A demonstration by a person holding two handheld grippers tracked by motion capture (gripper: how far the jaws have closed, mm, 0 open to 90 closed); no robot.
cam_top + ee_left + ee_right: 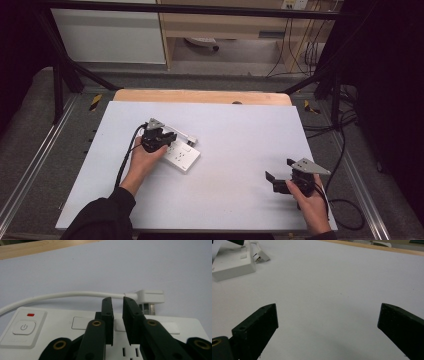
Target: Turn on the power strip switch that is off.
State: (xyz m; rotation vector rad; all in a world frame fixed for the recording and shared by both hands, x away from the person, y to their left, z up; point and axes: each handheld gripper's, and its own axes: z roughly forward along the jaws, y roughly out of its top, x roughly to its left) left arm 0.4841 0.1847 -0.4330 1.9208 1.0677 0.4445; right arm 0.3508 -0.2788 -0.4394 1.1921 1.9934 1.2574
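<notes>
A white power strip [181, 155] lies left of centre in the high view on the pale surface [235, 130], with its white cord [62, 295] curving behind it to a flat white plug [150, 296] that lies on the surface just beyond the strip's far edge. The left gripper [167, 141] sits over the strip's near-left end, the person's left hand [142, 162] behind it. In the left gripper view its two black fingers [107, 315] stand close together with a narrow gap, above the strip's top face near the sockets; nothing shows between them, and whether they touch the strip I cannot tell. A power button [23, 327] with a small red mark above it sits at the lower left of that view. The right gripper [278, 170] rests at the lower right of the high view, well apart from the strip, its fingers [259, 327] spread wide over bare surface and holding nothing.
</notes>
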